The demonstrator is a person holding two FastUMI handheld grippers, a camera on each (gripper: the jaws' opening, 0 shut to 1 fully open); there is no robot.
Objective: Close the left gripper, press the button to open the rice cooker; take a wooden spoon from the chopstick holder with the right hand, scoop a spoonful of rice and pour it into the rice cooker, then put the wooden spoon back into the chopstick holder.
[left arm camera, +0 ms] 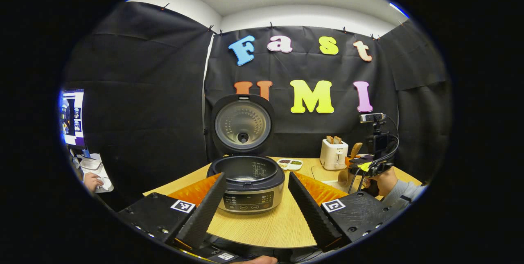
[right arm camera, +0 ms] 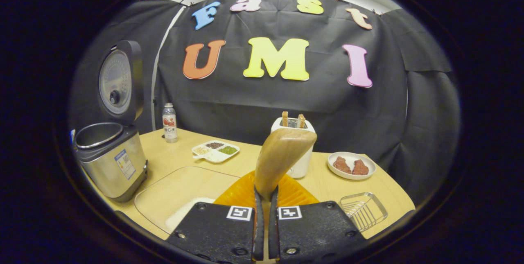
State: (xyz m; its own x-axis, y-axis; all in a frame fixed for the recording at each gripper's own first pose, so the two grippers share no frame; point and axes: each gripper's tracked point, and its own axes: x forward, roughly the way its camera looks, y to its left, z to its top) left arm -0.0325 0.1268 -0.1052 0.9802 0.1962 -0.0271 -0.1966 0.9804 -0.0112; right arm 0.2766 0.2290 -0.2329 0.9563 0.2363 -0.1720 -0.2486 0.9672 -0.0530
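Rice cooker (left arm camera: 246, 182) is open, lid (left arm camera: 242, 125) upright at 12 o'clock over the pot, so the button step looks done. Right gripper (right arm camera: 265, 202) has both fingers pinched on the handle of the wooden spoon (right arm camera: 282, 153), bowl end up at 12 o'clock in the right gripper view, well clear of the table (right arm camera: 184, 161). Step in hand, as I read it: carry the spoon to the rice and scoop. White rice pile (right arm camera: 184, 215) sits in the clear tray (right arm camera: 172, 192) at about 8 o'clock from the fingers in that view; cooker (right arm camera: 110, 161) is further out at 9 o'clock. To do it well: tip the bowl down, enter the pile shallow, level the spoon before lifting so nothing spills, then cross low over the tray toward the pot rim. Grip is low on the handle, so expect the spoon to swing a bit; move slow. Left gripper (left arm camera: 256, 202) is spread wide, fingers flanking the cooker's front panel at 6 o'clock, touching nothing, level and facing the cooker square on. From the left gripper view the right gripper (left arm camera: 370, 165) sits at 3 o'clock, held up by a hand (left arm camera: 382, 180) with a grey sleeve. I can't make out the chopstick holder for certain; the wire basket (right arm camera: 362, 210) at 4 o'clock is another item.
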